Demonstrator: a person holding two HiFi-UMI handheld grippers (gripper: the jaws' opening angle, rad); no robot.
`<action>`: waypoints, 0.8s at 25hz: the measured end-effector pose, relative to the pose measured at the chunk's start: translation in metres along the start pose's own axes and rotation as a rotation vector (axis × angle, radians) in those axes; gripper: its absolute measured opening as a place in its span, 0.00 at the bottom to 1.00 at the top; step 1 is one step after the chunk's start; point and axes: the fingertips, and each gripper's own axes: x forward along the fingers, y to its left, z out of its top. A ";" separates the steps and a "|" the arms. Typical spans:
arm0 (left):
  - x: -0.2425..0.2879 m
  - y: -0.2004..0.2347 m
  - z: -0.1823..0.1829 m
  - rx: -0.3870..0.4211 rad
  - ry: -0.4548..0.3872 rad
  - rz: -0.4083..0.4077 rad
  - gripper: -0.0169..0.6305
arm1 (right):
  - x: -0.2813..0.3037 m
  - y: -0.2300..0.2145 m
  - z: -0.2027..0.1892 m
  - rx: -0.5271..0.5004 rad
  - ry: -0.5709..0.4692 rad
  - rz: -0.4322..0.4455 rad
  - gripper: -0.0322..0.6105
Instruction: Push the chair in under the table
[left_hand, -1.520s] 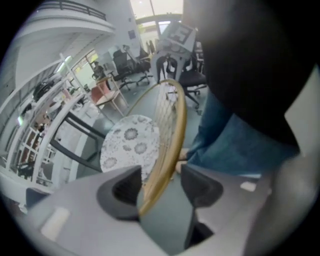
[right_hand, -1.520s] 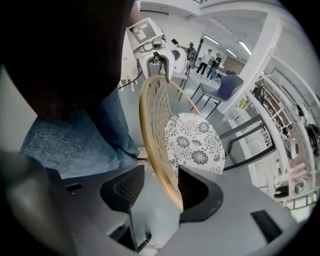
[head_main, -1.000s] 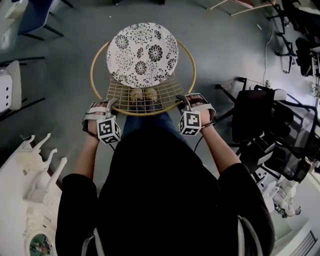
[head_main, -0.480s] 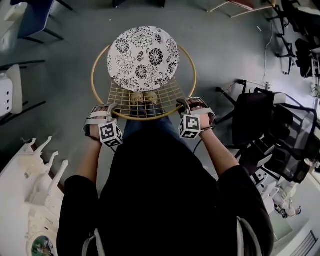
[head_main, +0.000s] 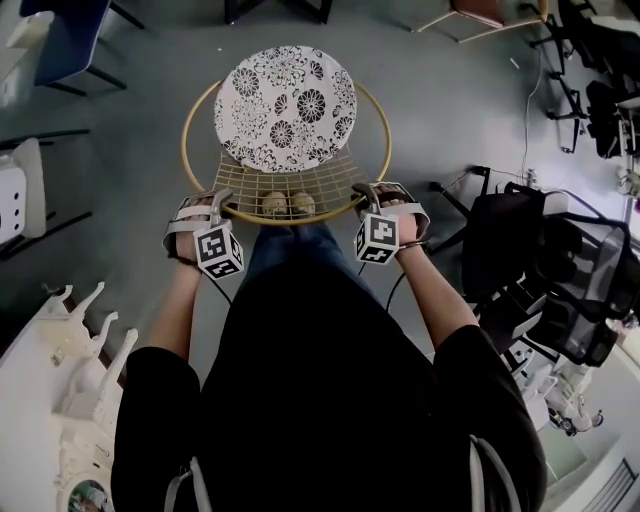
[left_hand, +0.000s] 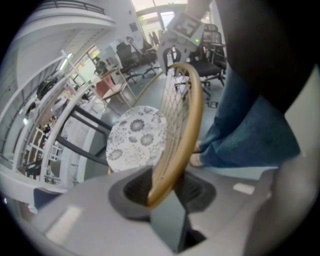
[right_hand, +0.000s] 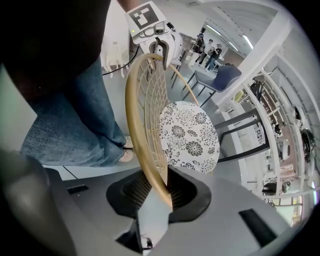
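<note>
Open floor (head_main: 130, 215) flanks the chair (head_main: 285, 110); black office chairs (head_main: 520, 250) crowd the right

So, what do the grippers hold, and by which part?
Both hold the chair by the gold rim of its back, left gripper and right gripper at opposite sides; their jaws have just been closing on it.

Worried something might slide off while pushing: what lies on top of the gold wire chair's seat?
Only a round white cushion with black flower print lies on the gold wire chair. It covers the seat, so the seat surface beneath it cannot be seen.
</note>
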 end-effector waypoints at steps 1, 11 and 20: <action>0.001 0.007 0.000 0.001 -0.003 0.002 0.22 | 0.001 -0.006 0.000 0.001 0.005 -0.004 0.20; 0.013 0.045 -0.004 -0.013 -0.006 0.006 0.23 | 0.015 -0.042 -0.001 0.011 0.051 -0.015 0.19; 0.023 0.076 -0.006 -0.040 -0.004 0.010 0.25 | 0.023 -0.068 0.000 0.022 0.057 -0.011 0.19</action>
